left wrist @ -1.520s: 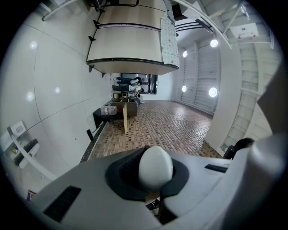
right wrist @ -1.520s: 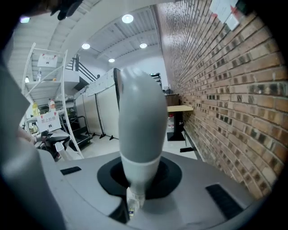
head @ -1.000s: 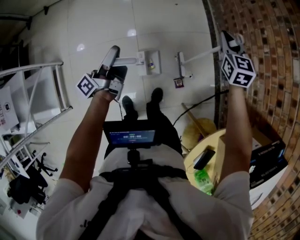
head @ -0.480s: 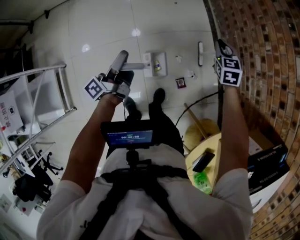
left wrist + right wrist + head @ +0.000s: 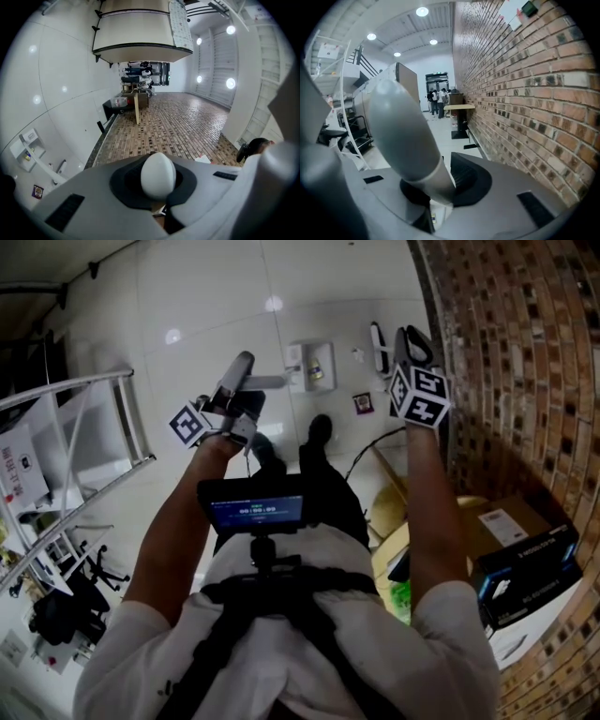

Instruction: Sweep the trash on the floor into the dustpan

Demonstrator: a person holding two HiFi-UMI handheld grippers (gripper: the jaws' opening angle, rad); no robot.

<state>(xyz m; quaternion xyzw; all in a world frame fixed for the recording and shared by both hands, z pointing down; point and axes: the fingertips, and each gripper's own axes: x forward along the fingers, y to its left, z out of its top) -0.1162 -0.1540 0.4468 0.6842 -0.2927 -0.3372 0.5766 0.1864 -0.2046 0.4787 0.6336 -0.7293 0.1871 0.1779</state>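
Note:
A white dustpan (image 5: 314, 365) sits on the pale tiled floor ahead of my feet. Its long handle (image 5: 239, 369) rises to my left gripper (image 5: 239, 395), which is shut on it; the handle's rounded end (image 5: 158, 174) fills the jaws in the left gripper view. The dustpan (image 5: 24, 146) also shows there at the left. A small dark scrap of trash (image 5: 362, 404) lies right of the dustpan, with tiny bits (image 5: 357, 354) beyond. My right gripper (image 5: 410, 343) is near the brick wall with the grey brush handle (image 5: 405, 136) between its jaws, which are opening. The white brush head (image 5: 379, 348) rests beside it.
A brick wall (image 5: 525, 381) runs along the right. A metal stair rail (image 5: 84, 427) stands at the left. Near my feet are a round yellow stool (image 5: 398, 512), a dark cable (image 5: 375, 451) and a black and blue box (image 5: 525, 563). My shoes (image 5: 314, 432) stand just behind the trash.
My right gripper has dropped and come left, away from the wall, and the brush head has shifted with it. The left gripper with the dustpan handle has drifted slightly.

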